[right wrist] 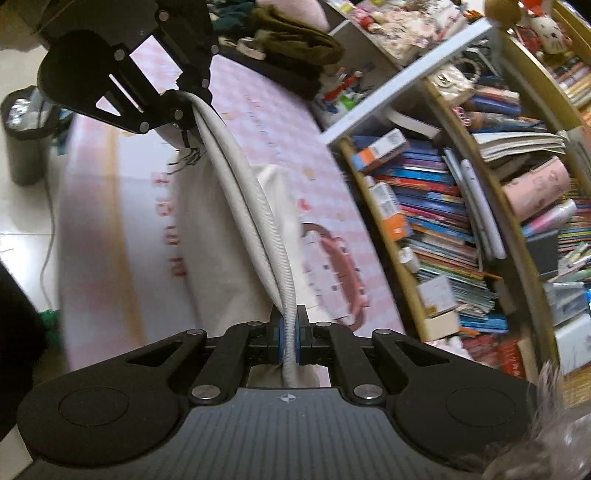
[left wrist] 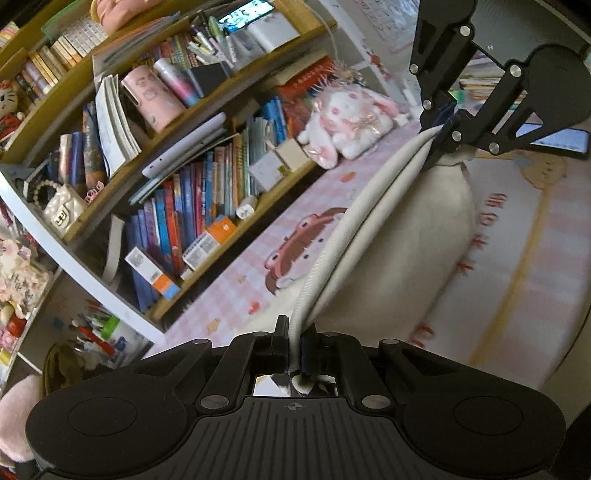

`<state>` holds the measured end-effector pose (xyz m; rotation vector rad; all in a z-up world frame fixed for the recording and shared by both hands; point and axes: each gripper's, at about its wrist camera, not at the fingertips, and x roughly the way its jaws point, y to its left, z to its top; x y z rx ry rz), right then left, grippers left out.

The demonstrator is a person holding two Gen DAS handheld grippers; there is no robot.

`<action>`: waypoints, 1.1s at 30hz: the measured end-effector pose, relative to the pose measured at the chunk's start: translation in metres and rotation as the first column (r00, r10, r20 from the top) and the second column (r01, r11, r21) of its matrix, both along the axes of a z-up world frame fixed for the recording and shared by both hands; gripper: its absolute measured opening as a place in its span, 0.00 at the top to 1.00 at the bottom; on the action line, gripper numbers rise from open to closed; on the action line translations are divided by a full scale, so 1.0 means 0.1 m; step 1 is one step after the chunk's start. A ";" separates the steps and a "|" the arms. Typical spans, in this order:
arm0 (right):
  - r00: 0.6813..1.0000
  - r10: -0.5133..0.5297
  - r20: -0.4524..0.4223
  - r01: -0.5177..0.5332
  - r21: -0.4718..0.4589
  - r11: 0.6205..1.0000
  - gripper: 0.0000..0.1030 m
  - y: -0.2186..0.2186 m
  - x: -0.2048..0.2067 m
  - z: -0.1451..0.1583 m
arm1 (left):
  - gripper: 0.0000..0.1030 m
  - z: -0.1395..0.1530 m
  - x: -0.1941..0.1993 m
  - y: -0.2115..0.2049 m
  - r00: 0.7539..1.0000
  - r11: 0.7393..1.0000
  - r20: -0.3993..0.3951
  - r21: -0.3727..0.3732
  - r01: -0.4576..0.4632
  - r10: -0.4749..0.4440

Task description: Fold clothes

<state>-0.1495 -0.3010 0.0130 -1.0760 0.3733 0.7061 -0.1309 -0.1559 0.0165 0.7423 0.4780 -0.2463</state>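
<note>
A pink checked sheet [left wrist: 325, 192] covers the bed beside a crammed bookshelf [left wrist: 155, 147]. Left tongs [left wrist: 293, 347] and right tongs [right wrist: 290, 332] each pinch the ribbed hem of a soft white garment [left wrist: 388, 236], stretched taut between them above the bed.

Cream-white garment [left wrist: 399, 236] — ribbed hem stretched taut, body hanging onto the pink checked bedsheet [left wrist: 229, 288].

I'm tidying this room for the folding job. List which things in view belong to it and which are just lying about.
Belongs to the job:
- off-white ribbed-edge garment, stretched between both grippers
- left gripper, shut on its edge
- right gripper, shut on its edge
- pink checked printed sheet beneath

Lying about:
- white and pink plush rabbit
- wooden bookshelf of books
- olive green clothing
- dark bin
</note>
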 end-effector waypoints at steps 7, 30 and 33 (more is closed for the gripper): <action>0.999 -0.050 -0.016 0.050 -0.002 0.999 0.95 0.12 0.42 -0.01 | 0.94 -0.05 0.44 0.11 0.999 1.000 -0.037 -0.017 0.022 -0.023; 0.980 -0.130 -0.149 0.128 -0.017 0.992 0.95 0.36 1.80 -0.09 | 0.82 -0.26 1.77 0.48 0.972 0.989 -0.229 -0.150 0.019 -0.054; 0.975 -0.150 -0.166 0.150 -0.013 0.989 0.93 0.40 1.96 -0.18 | 0.66 -0.33 1.88 0.54 0.968 0.989 -0.248 -0.145 -0.004 -0.033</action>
